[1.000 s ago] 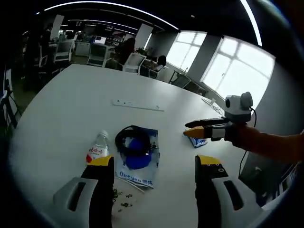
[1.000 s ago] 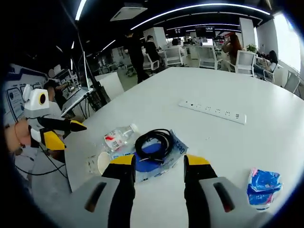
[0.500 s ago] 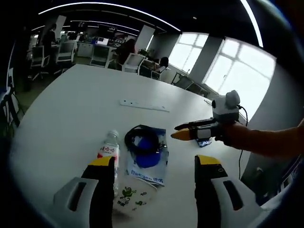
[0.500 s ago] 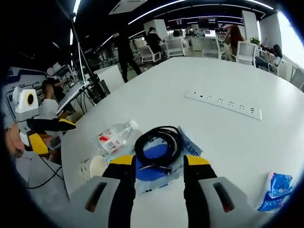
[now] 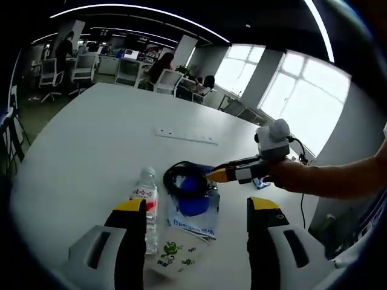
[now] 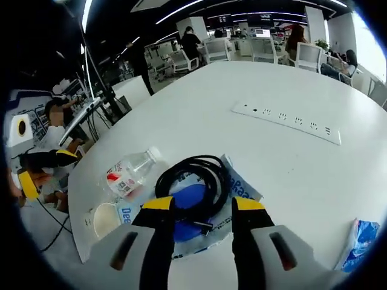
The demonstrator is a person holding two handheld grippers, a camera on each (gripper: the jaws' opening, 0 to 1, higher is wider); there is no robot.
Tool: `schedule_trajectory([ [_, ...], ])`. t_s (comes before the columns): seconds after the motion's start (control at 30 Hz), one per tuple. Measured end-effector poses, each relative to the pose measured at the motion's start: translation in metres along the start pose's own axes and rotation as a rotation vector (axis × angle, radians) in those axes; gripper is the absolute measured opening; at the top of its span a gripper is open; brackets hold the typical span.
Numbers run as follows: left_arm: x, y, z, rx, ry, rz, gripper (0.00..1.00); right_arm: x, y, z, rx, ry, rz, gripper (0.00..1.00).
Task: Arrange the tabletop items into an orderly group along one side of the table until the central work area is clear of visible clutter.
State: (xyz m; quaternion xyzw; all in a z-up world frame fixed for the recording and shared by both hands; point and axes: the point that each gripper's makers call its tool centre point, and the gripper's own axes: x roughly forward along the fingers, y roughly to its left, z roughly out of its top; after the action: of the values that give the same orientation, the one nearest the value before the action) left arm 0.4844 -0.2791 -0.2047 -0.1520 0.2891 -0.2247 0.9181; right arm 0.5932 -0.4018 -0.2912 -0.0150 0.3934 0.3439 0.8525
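Two hand-held grippers working: right hand-held gripper (image 6: 196,205), jaws wide, is nearing cable coil (image 6: 192,181) on blue packet (image 6: 239,190), mid-tabletop (image 6: 199,96); left hand-held gripper (image 5: 188,208) is hovering wide. Risk: loose loops snagging, dragging packet, rolling nearby bottle (image 6: 128,173).

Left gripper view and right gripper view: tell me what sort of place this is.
Most likely an open-plan office: a large white table with a power strip, white office chairs at desks behind, and big windows.
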Motion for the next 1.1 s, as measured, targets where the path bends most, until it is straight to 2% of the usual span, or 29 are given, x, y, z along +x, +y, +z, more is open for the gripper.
schedule_trajectory([
  [0.43,0.006,0.003,0.001,-0.008,-0.027,-0.019,0.66,0.024,-0.012,-0.014,0.074,0.059,-0.093,0.33],
  [0.73,0.008,0.005,0.002,-0.012,-0.037,-0.032,0.65,0.037,-0.020,-0.014,0.134,0.069,-0.150,0.24],
  [0.93,0.008,0.007,0.004,-0.008,-0.048,-0.033,0.64,0.037,-0.019,-0.013,0.162,0.069,-0.196,0.20],
  [1.1,0.009,0.010,0.003,-0.017,-0.052,-0.033,0.64,0.034,-0.024,-0.014,0.143,0.089,-0.248,0.13],
])
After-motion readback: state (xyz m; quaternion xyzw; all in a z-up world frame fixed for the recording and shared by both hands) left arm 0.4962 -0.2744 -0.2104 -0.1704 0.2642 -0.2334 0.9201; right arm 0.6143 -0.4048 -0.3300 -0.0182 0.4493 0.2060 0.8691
